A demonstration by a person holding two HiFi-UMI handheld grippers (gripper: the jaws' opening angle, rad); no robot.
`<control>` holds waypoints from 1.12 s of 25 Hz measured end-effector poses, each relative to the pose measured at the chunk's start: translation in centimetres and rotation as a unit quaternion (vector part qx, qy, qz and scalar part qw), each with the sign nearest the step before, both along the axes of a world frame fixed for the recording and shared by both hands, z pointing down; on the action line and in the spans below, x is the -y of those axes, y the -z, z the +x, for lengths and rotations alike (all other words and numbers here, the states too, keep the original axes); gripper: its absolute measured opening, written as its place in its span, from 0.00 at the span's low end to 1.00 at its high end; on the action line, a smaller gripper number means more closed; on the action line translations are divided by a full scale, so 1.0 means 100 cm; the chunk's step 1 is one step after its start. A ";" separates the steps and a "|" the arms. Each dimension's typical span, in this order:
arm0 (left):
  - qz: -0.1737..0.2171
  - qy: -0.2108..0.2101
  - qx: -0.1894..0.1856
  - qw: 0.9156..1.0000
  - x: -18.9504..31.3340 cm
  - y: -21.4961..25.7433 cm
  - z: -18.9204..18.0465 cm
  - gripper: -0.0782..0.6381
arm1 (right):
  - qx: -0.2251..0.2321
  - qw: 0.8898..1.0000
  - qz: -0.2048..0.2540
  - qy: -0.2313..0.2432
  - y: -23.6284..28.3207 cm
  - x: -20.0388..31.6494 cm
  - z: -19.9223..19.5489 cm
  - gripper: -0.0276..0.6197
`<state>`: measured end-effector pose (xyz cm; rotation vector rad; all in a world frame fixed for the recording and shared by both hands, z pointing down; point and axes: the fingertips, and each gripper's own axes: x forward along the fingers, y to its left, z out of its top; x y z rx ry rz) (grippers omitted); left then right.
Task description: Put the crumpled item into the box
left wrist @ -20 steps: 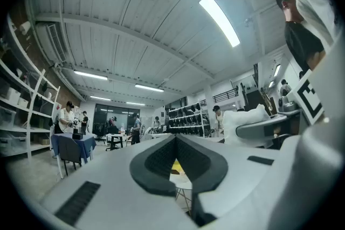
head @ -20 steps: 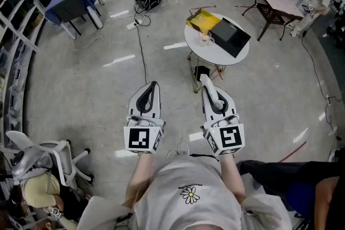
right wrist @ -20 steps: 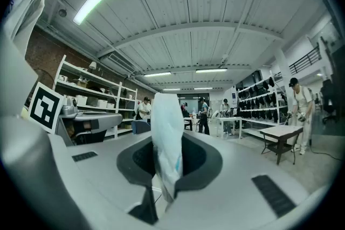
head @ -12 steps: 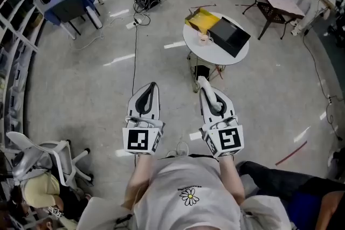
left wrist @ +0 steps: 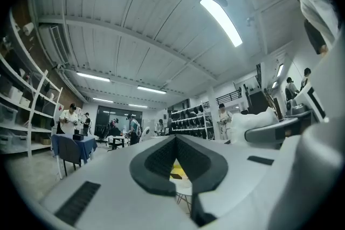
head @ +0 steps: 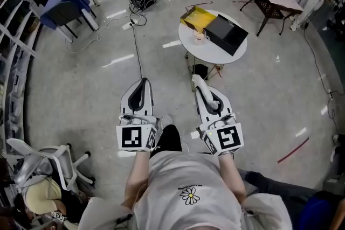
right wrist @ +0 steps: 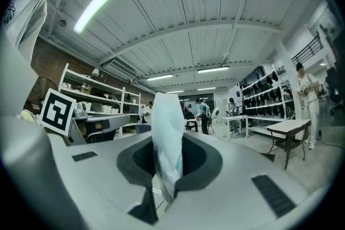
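One crumpled white item (right wrist: 166, 137) sits between dark pads (right wrist: 202, 159).

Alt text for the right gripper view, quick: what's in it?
The right tongs are shut on a crumpled white item that sticks up between them. Beyond is a hall with shelving, a brown table and standing people.

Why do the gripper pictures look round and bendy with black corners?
Left gripper view: a wide-angle lens bends the ceiling and darkens the corners; the ceiling lamp glares white. Right gripper view: same bending, and the crumpled item, close to the lens, looks huge. Head view: milder bending; pale light streaks shine on the floor.
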<state>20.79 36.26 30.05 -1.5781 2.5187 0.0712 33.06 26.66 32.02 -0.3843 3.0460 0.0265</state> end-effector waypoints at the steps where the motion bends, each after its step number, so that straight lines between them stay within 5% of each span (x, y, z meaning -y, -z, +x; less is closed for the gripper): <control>1: 0.005 -0.002 0.001 1.000 0.006 0.002 -0.004 0.11 | 0.001 1.000 0.004 -0.002 0.002 0.005 -0.003 0.12; 14: 0.034 -0.047 0.011 0.998 0.100 0.015 -0.112 0.11 | 0.001 0.998 0.029 -0.047 0.006 0.086 -0.106 0.12; 28: 0.024 -0.087 0.012 0.996 0.226 0.039 -0.330 0.11 | -0.014 0.992 0.031 -0.121 0.033 0.213 -0.310 0.12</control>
